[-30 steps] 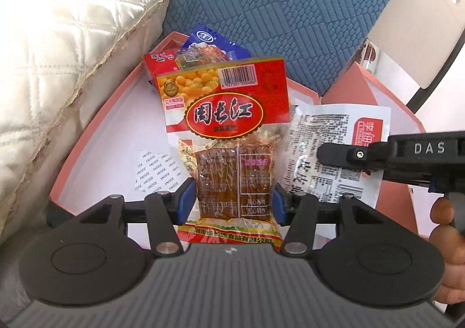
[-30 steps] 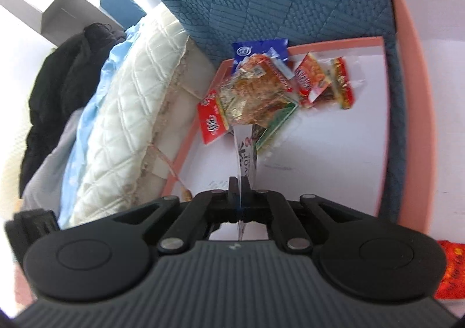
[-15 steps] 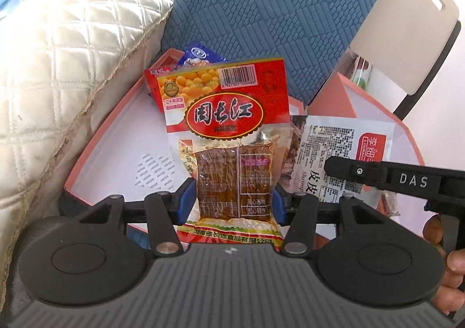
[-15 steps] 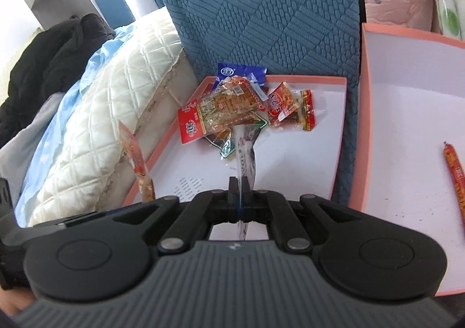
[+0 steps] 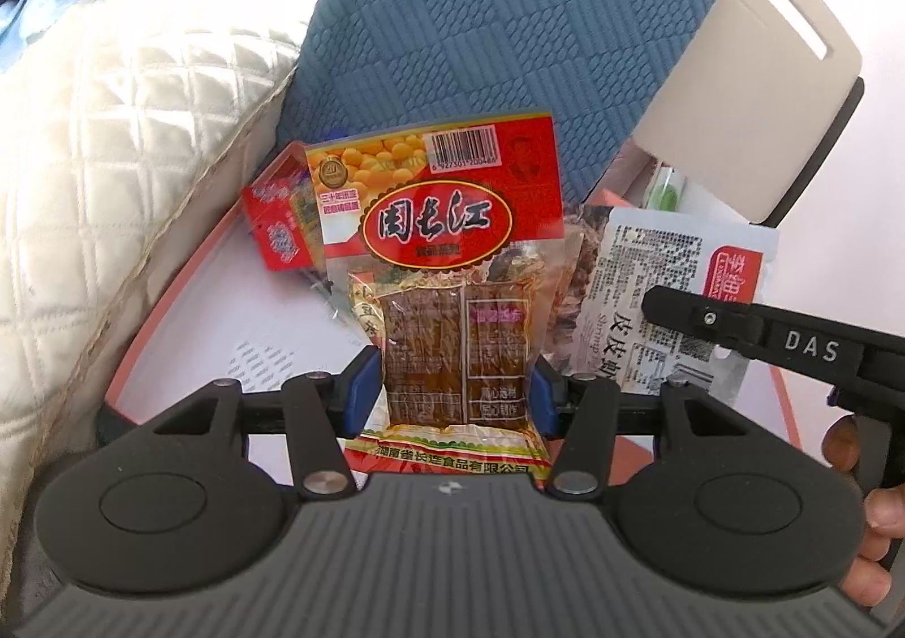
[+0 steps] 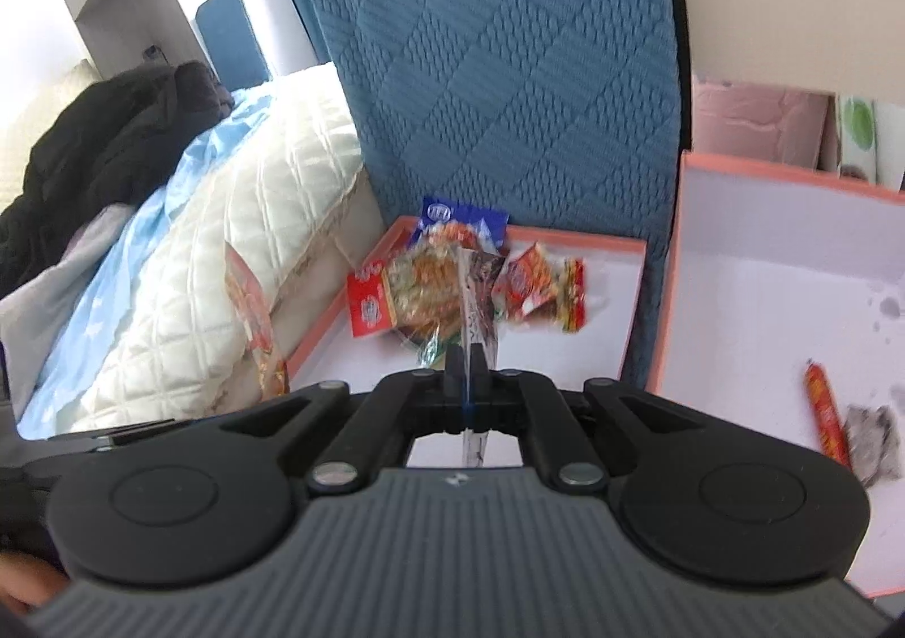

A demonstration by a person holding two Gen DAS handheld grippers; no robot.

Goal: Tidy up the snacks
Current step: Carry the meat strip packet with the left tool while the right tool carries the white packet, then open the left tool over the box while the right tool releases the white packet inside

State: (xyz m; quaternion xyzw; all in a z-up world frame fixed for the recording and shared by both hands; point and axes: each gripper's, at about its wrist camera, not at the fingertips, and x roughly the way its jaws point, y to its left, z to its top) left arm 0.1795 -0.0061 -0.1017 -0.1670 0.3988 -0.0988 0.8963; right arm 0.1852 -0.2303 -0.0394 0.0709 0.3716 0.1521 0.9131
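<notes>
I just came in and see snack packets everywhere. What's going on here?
A person is sorting snacks with a handheld tool in each hand. The left tool grips a red tofu packet by its sides; the right tool is shut on the edge of a white shrimp packet. Both are held above the pink tray, where a pile of packets lies. The second tray holds a red sausage.

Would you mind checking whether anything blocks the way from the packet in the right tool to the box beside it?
Nothing visible does. The right tool grips the white packet above the trays, and the pink box lies open.
</notes>
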